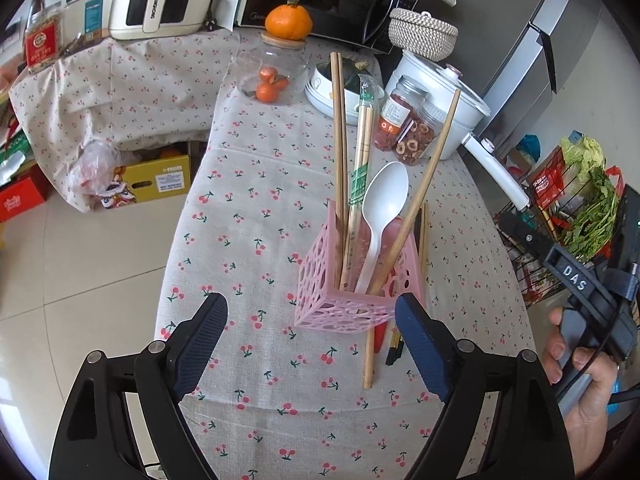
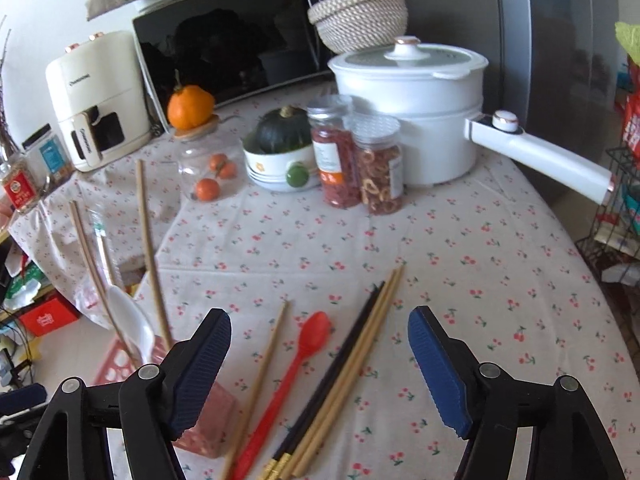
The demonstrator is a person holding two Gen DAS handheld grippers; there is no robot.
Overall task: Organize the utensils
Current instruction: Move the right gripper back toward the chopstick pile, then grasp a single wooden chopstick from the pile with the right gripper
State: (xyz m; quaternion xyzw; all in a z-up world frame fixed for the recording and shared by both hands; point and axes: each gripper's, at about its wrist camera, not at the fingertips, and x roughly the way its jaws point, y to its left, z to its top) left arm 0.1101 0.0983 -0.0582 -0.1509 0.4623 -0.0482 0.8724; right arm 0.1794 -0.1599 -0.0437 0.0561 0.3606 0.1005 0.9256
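Both my grippers, left (image 1: pixel 311 334) and right (image 2: pixel 320 360), hang spread apart and empty. The pink holder (image 1: pixel 352 276) stands loaded with tall chopsticks (image 1: pixel 339 168). Red spoon (image 2: pixel 296 376) and loose chopsticks (image 2: pixel 352 364) lie beside it. I judge a careless reach could topple the holder.

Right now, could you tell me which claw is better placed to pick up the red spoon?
Right. The open right claw hovers directly over the red spoon and loose chopsticks; the left claw faces the pink holder, which hides them.
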